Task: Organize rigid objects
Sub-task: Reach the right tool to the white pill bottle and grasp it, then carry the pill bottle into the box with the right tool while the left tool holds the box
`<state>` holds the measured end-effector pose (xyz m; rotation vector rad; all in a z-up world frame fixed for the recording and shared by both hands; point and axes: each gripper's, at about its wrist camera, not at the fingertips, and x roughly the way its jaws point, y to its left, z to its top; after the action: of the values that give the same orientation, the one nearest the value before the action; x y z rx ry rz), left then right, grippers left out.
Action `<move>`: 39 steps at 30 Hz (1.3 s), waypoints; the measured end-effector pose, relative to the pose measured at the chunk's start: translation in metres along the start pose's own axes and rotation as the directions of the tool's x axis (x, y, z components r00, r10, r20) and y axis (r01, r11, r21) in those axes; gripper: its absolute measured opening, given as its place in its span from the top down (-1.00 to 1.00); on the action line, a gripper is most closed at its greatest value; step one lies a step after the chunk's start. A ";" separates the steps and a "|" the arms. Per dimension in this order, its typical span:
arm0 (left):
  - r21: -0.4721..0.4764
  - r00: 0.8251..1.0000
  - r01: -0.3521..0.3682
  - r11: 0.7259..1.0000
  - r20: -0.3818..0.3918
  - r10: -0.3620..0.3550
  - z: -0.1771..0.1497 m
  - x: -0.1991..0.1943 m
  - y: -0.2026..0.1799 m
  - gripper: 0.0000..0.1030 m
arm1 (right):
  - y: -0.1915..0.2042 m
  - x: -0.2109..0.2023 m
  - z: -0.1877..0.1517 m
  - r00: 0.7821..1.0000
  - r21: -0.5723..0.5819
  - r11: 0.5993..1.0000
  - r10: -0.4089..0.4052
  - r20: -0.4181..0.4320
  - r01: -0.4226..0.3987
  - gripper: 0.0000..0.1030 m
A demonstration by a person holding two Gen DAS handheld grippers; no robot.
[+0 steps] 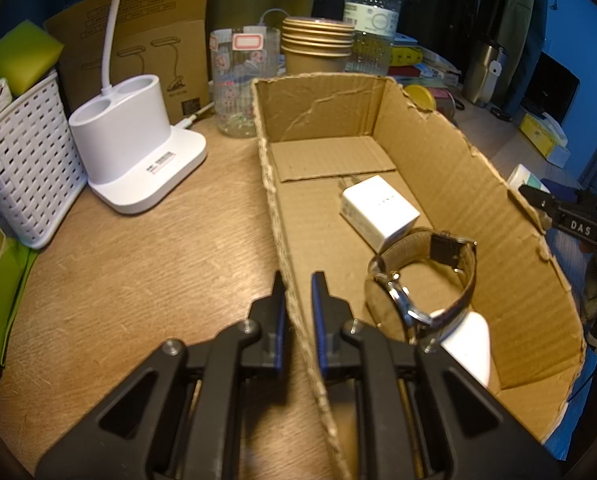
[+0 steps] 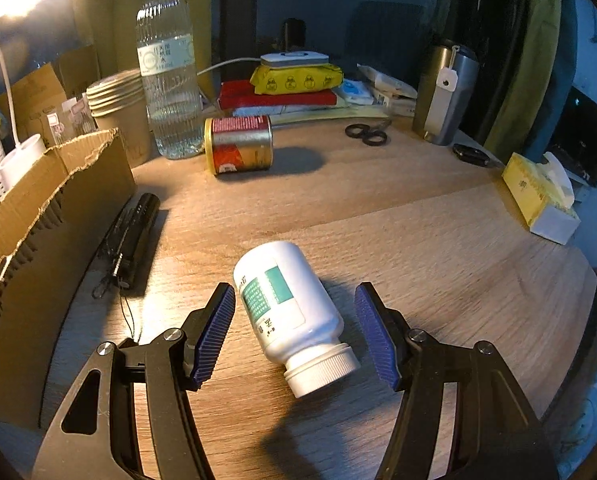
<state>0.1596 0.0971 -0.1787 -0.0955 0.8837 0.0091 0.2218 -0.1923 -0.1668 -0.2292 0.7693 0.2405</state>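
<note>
My left gripper (image 1: pixel 298 280) is shut on the left wall of a torn cardboard box (image 1: pixel 438 184), one finger outside and one inside. A leather-strap wristwatch (image 1: pixel 422 280), a white charger cube (image 1: pixel 378 212) and a white object (image 1: pixel 470 340) partly under the watch lie in the box. In the right wrist view a white pill bottle (image 2: pixel 290 304) with a green label lies on its side on the wooden table, cap toward me. My right gripper (image 2: pixel 295 289) stands open around it, and neither pad visibly presses on it. The box (image 2: pixel 38 200) is to its left.
A black flashlight-like stick (image 2: pixel 134 236) lies along the box's outer wall. Behind stand a tipped red can (image 2: pixel 240 144), a water bottle (image 2: pixel 170 72), stacked paper cups (image 2: pixel 118 108), scissors (image 2: pixel 366 134), a steel flask (image 2: pixel 444 92) and a tissue box (image 2: pixel 538 196). A white lamp base (image 1: pixel 138 140) and basket (image 1: pixel 22 160) sit left.
</note>
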 end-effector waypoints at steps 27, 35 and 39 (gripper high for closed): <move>0.000 1.000 0.000 1.000 0.000 0.000 0.000 0.000 0.000 0.76 | 0.020 -0.022 0.006 0.998 -0.046 0.999 0.029 0.059 -0.027 0.05; -0.001 1.000 0.000 1.000 0.000 0.000 0.000 0.000 0.000 0.76 | 0.038 -0.045 0.016 0.992 -0.076 0.995 0.067 0.109 -0.059 0.05; -0.001 1.000 0.000 1.000 0.000 0.000 0.000 0.000 0.000 0.76 | 0.047 -0.053 0.021 0.987 -0.092 0.993 0.092 0.129 -0.081 0.05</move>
<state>0.1597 0.0975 -0.1786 -0.0964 0.8839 0.0090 0.1848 -0.1487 -0.1196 -0.2588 0.6382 0.3682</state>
